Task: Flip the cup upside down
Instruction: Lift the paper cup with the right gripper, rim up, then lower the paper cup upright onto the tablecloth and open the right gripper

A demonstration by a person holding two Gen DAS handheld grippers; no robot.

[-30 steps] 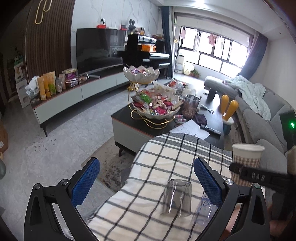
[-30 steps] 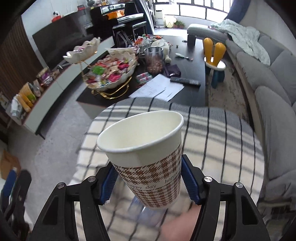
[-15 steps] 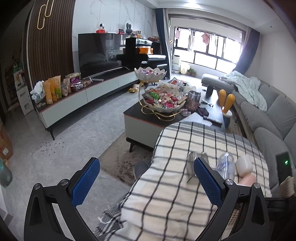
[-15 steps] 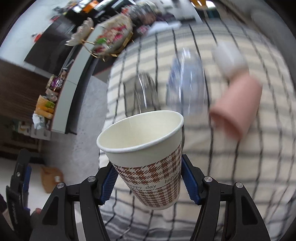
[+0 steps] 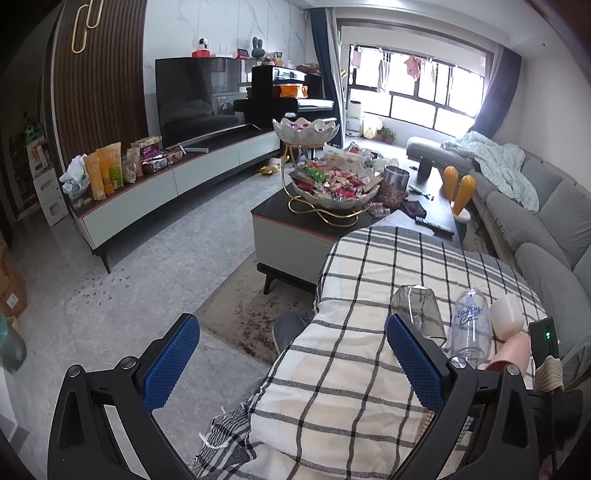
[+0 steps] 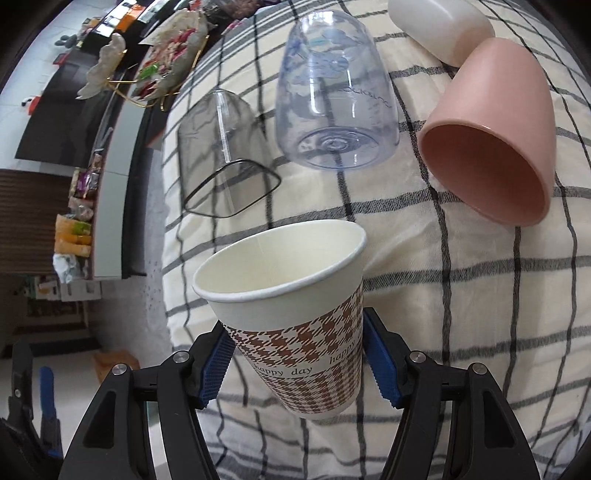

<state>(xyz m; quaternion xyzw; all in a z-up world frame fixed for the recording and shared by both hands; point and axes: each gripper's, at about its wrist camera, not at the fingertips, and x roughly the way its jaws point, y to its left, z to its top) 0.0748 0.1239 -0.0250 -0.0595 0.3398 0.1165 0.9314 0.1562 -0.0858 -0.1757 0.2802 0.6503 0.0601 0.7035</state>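
Note:
My right gripper (image 6: 299,365) is shut on a paper cup (image 6: 295,314) with a brown houndstooth band and the words "happy day". Its mouth points away from me, towards the checked cloth (image 6: 461,295) below. My left gripper (image 5: 291,365) is open and empty, held back over the cloth's near left edge (image 5: 332,387). The paper cup does not show in the left wrist view.
Several cups stand on the cloth: a smoky clear cup (image 6: 221,155) (image 5: 415,306), a clear bluish printed cup (image 6: 332,92) (image 5: 469,325), a white cup (image 6: 439,26) (image 5: 508,314) and a pink cup (image 6: 495,147) (image 5: 511,350). A coffee table with snack bowls (image 5: 332,184) stands beyond; a sofa (image 5: 554,221) is right.
My right gripper has tipped the paper cup from upright to pointing down at the cloth and closer to the other cups. My left gripper has pulled back and away from the smoky cup.

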